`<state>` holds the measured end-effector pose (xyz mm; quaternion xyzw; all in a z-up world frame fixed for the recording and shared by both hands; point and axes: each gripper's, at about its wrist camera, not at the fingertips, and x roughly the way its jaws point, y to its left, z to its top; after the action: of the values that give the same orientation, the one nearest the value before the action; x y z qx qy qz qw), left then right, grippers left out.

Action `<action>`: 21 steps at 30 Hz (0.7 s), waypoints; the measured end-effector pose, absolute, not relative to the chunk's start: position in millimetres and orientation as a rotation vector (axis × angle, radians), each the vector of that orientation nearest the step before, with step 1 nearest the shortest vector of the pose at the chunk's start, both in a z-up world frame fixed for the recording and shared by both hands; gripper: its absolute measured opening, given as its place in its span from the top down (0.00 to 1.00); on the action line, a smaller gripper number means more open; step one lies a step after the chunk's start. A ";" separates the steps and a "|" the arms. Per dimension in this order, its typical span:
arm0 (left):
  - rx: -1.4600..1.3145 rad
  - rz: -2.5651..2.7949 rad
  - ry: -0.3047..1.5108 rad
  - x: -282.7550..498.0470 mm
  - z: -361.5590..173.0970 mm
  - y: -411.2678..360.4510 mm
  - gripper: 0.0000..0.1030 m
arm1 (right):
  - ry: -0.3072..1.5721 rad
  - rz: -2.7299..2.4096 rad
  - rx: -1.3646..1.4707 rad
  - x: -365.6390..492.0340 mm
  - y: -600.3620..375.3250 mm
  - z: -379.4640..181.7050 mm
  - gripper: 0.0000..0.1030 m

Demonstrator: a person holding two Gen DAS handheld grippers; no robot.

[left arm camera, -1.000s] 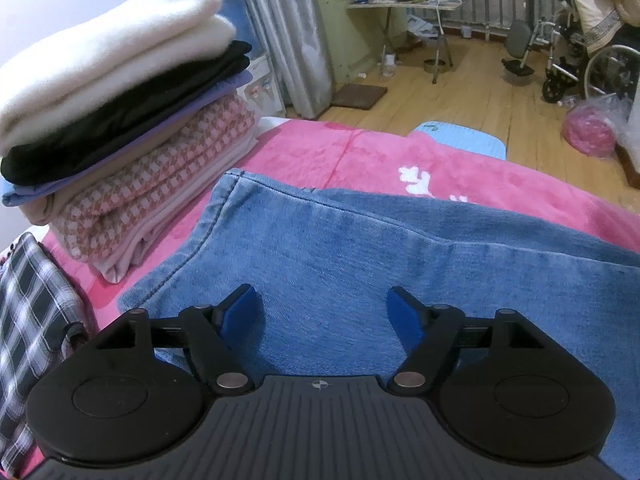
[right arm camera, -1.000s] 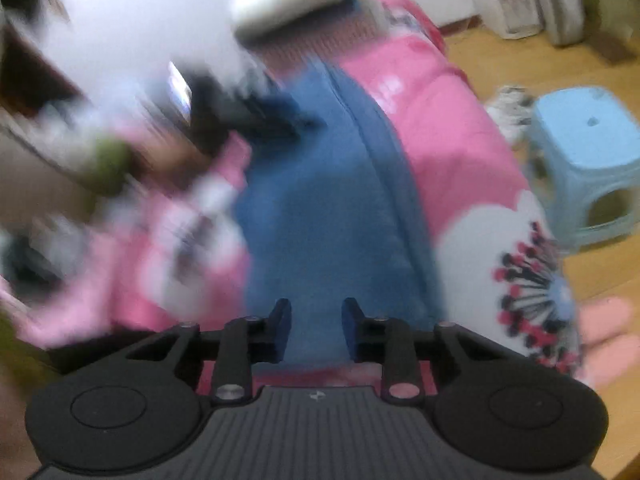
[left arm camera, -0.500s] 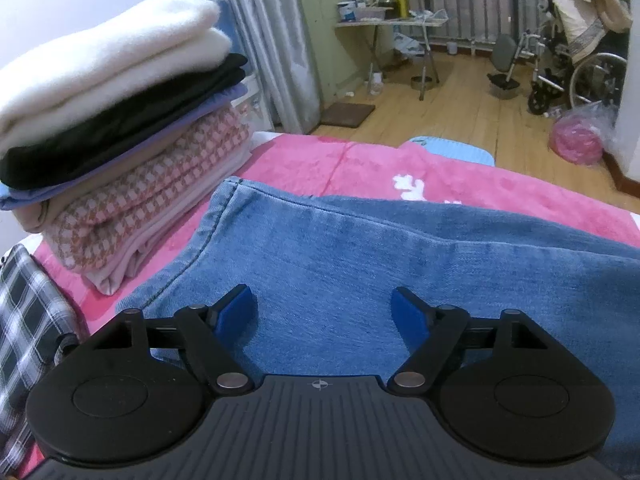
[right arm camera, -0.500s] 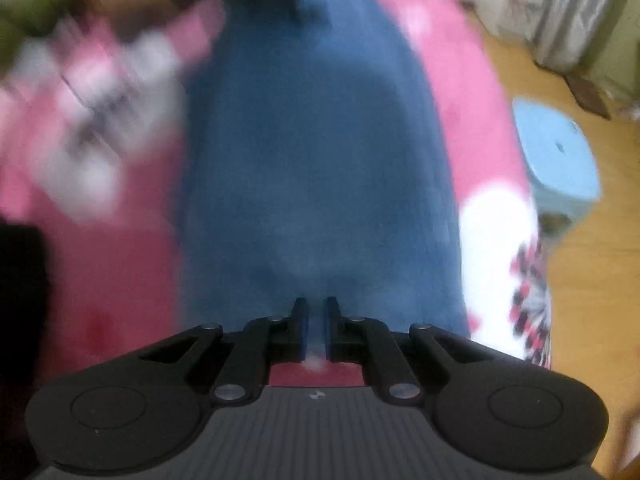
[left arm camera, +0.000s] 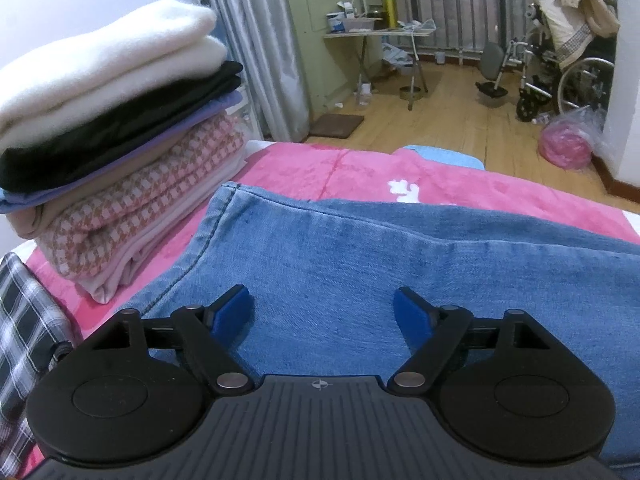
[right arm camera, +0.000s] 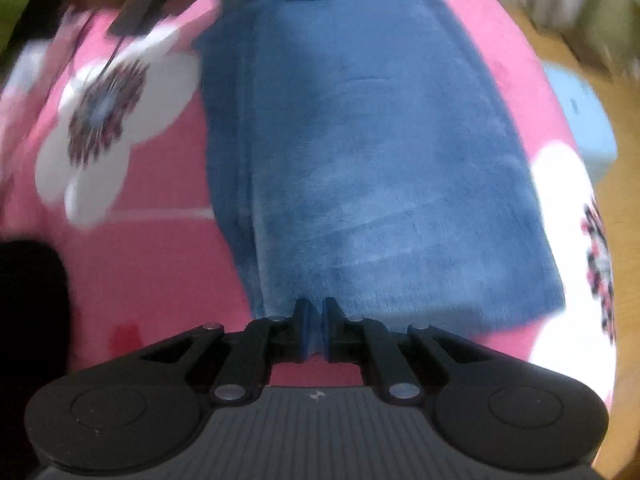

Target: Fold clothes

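Observation:
Blue jeans [left arm camera: 360,260] lie flat on a pink flowered blanket [left arm camera: 320,172]. My left gripper [left arm camera: 322,304] hovers low over the denim near its stitched edge. Its jaws are opening, and nothing sits between the blue pads. In the right wrist view the jeans [right arm camera: 360,140] stretch away as a long strip, somewhat blurred. My right gripper [right arm camera: 314,308] points steeply down at the strip's near edge. It is shut, and the pads pinch that edge of the denim.
A stack of folded clothes [left arm camera: 112,128], white on top, stands left of the jeans. A plaid garment [left arm camera: 20,320] lies at the far left. Beyond the bed are a light blue stool [right arm camera: 580,108], a wooden floor, a wheelchair [left arm camera: 560,72] and a pink bag [left arm camera: 566,146].
The right gripper swept along the jeans to their near edge and its jaws closed there. The left gripper's jaws spread a little wider and its view tilted slightly.

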<state>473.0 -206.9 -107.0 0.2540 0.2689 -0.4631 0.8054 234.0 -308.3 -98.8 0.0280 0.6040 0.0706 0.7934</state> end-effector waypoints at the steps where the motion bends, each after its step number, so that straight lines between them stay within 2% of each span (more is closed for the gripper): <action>1: 0.541 -0.991 0.578 473.7 -107.0 -206.9 0.20 | 1.288 0.147 0.072 231.9 -309.8 -89.2 0.93; 3: 0.539 -0.986 0.577 473.1 -107.1 -207.1 0.20 | 1.270 0.142 0.097 228.0 -312.3 -73.0 0.93; 6: 0.538 -0.976 0.581 472.6 -107.2 -208.5 0.20 | 1.268 0.189 0.138 224.9 -305.8 -86.2 0.93; 9: 0.551 -0.973 0.584 472.8 -106.2 -210.4 0.18 | 1.239 0.230 0.024 213.4 -283.2 -116.1 0.94; 13: 0.549 -0.957 0.600 476.9 -105.9 -212.0 0.12 | 1.235 0.178 0.016 209.9 -285.0 -89.3 0.93; 17: 0.549 -0.943 0.609 476.7 -104.9 -212.8 0.12 | 1.111 0.023 -0.029 195.8 -307.0 -61.2 0.93; 21: 0.560 -0.939 0.617 476.7 -103.6 -214.7 0.12 | 1.142 -0.159 -0.024 186.2 -341.9 -106.3 0.93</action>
<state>476.7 -214.7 -103.6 0.2618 0.2887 -0.4392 0.8094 186.2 -341.9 -106.3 -0.0112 0.5398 -0.0751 0.8384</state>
